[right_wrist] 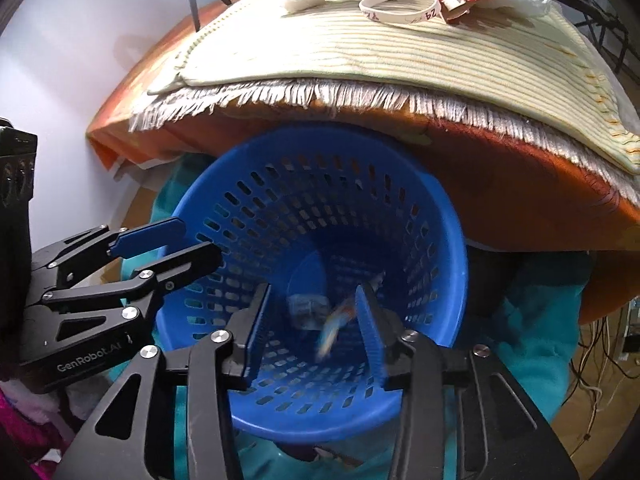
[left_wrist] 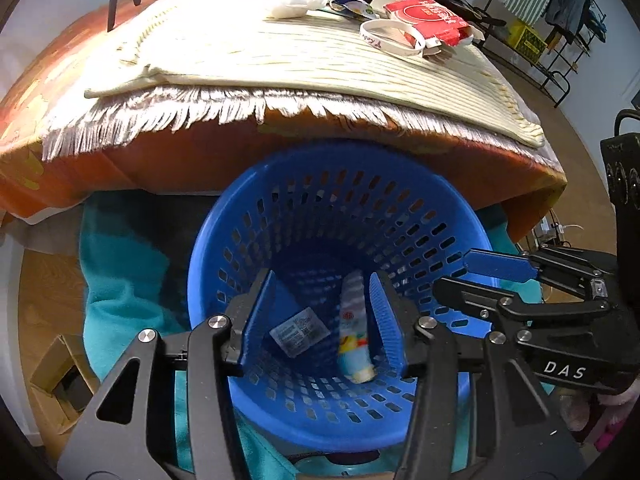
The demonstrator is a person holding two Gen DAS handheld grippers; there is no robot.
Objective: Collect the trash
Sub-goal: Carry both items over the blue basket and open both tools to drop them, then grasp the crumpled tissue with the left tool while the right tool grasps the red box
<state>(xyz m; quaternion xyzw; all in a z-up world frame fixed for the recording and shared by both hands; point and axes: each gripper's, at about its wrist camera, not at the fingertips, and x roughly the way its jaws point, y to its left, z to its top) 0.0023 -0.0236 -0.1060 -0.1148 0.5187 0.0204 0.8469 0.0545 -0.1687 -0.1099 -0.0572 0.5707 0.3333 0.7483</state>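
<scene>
While both grippers are held above it, a round perforated blue plastic basket (left_wrist: 320,208) is seen below a fringed ribbed cream cloth (left_wrist: 248,52). Left gripper (left_wrist: 320,320) and right gripper (right_wrist: 310,332) stand parted, empty. A tube (left_wrist: 354,332) and a foil sachet (left_wrist: 298,334) lie inside; the right view blurs them.

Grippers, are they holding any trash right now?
No. The left gripper and right gripper are both open over the basket, with nothing pinched. A tube and packet lie loose inside.

Left tongs (left_wrist: 320,320) angled steeply down, jaws parted, right tongs (right_wrist: 312,330) alongside, likewise parted
</scene>
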